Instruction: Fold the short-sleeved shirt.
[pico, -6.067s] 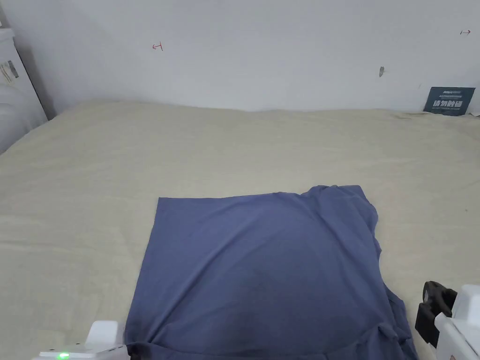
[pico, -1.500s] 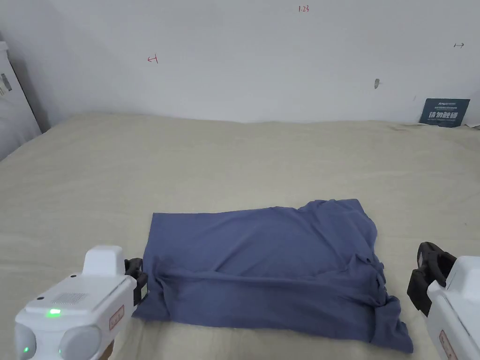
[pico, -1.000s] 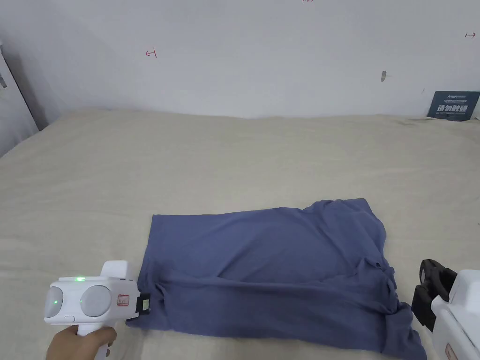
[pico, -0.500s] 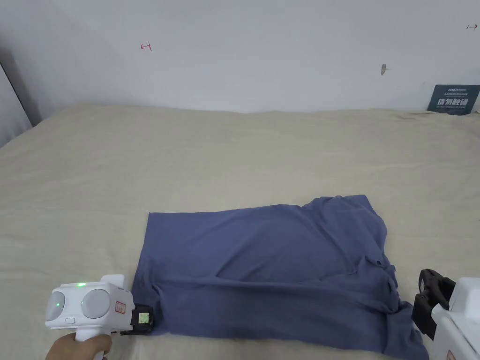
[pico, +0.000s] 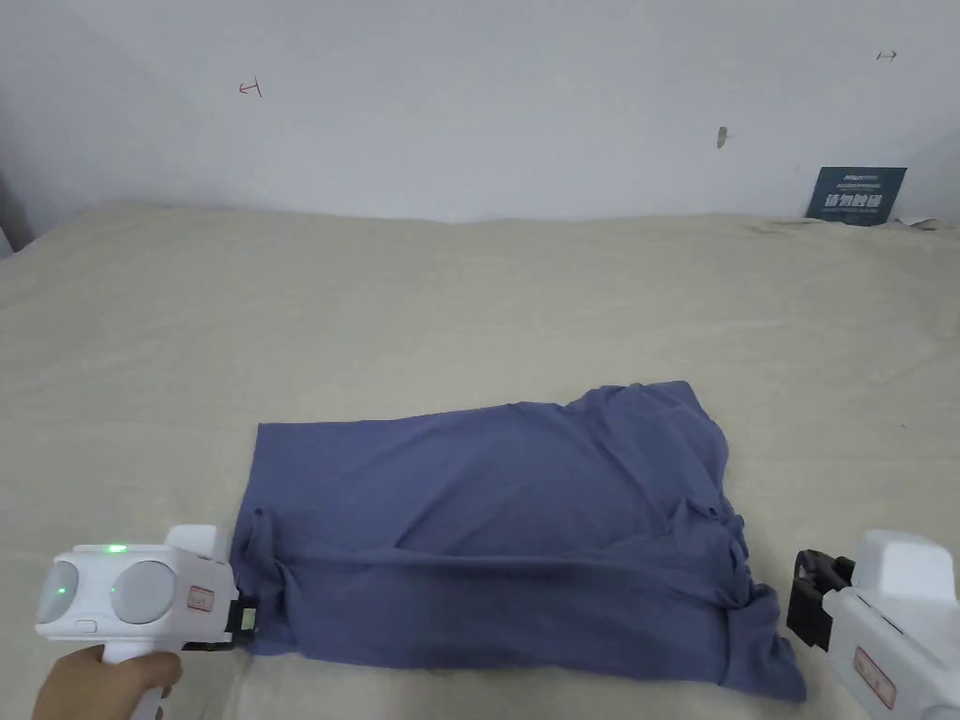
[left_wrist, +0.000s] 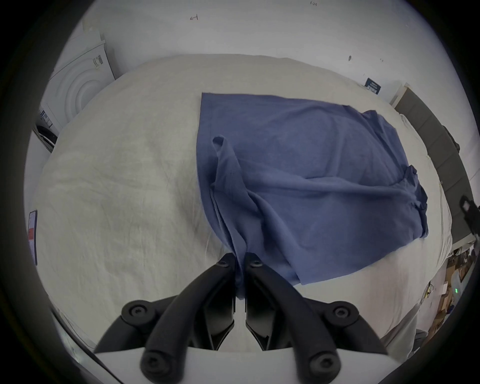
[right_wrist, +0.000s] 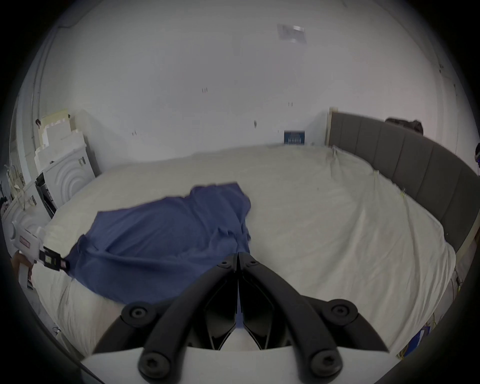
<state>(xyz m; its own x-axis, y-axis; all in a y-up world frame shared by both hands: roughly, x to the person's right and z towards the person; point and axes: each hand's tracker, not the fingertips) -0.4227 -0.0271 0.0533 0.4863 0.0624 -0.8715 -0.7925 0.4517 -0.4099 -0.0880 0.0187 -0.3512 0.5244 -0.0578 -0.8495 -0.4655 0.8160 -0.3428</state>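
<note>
On the beige bedsheet (pico: 469, 281), your left gripper (left_wrist: 240, 262) pinches the limp blue cotton shirt (pico: 506, 525) lower left; right gripper (right_wrist: 237, 256), clenched, seems to nip its hem.

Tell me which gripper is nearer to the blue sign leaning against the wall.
Right. The right gripper is on the sign's side of the bed, beside the shirt's right edge; the left gripper grips the opposite edge.

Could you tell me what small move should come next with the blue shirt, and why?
Probably lift the left hand-held gripper slightly and carry its pinched corner toward the far edge. Its jaws are closed on bunched fabric of the blue shirt, whose near band lies creased on the bed. The right hand-held gripper looks shut beside the shirt's other end.
</note>
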